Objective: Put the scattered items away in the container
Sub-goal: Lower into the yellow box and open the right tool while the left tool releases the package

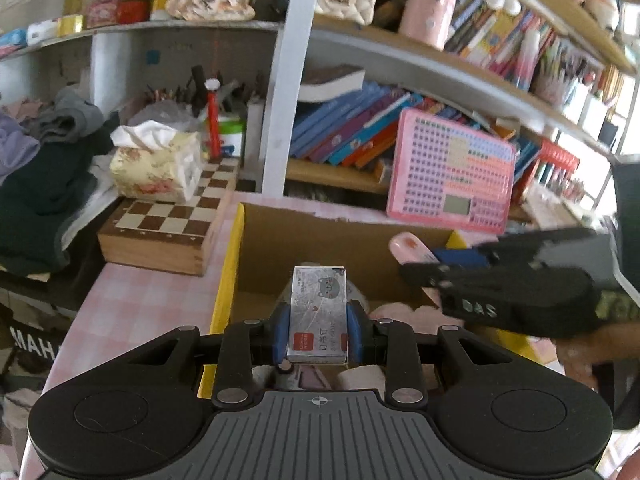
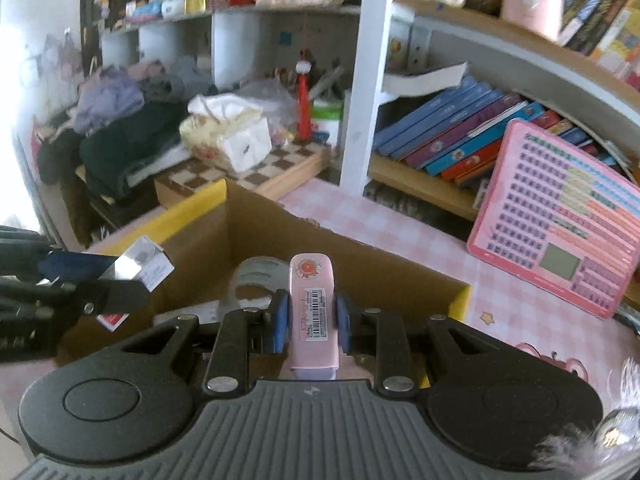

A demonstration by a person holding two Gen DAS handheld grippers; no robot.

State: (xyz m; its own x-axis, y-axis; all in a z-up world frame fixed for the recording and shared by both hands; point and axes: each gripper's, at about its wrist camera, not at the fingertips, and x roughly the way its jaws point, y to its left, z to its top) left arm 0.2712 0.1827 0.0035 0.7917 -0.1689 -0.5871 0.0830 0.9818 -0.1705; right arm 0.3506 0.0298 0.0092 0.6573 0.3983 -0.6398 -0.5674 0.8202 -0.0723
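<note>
Left hand-held gripper (image 1: 318, 320) clamped on staple box (image 1: 319, 312), right hand-held gripper (image 2: 312, 316) clamped on pink stapler (image 2: 314, 308), both frame centre over cardboard box (image 1: 280, 240). Best lowered inside walls before releasing, one at a time

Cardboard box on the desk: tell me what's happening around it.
A person works two handheld grippers above the cardboard box. The left gripper has its jaws shut on a small staples box; the right gripper is clamped on a pink stapler. Both items hang over the open box, not yet dropped in.
</note>
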